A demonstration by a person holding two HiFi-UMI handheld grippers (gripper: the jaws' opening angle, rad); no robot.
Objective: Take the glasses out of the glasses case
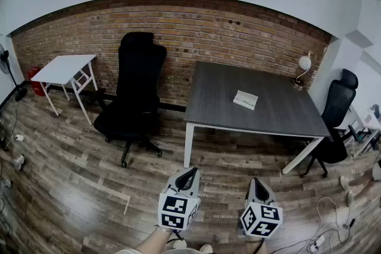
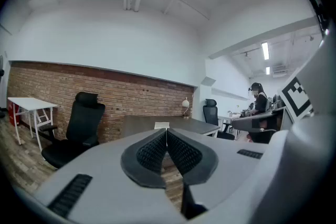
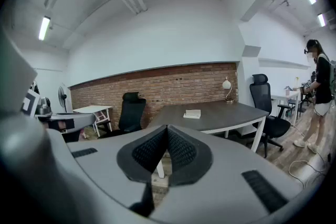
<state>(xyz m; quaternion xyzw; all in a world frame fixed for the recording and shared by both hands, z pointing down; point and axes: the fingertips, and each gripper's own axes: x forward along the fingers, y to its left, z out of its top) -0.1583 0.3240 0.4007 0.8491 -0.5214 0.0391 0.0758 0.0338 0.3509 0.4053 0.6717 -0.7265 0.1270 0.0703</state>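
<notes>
A pale glasses case (image 1: 245, 100) lies shut on the dark grey table (image 1: 214, 110), near its middle. It also shows small and far off as a pale case (image 2: 161, 125) in the left gripper view and a pale case (image 3: 192, 113) in the right gripper view. My left gripper (image 1: 188, 176) and right gripper (image 1: 258, 187) hang side by side over the wooden floor, well short of the table. Both are shut with nothing between the pads: left gripper (image 2: 167, 132), right gripper (image 3: 167, 128).
A black office chair (image 1: 136, 89) stands left of the table against the brick wall. A small white table (image 1: 62, 68) is at far left. A globe lamp (image 1: 304, 63) sits on the table's far right corner, another black chair (image 1: 334, 122) beside it. A person (image 3: 320, 97) stands at right. Cables (image 1: 324, 229) lie on the floor.
</notes>
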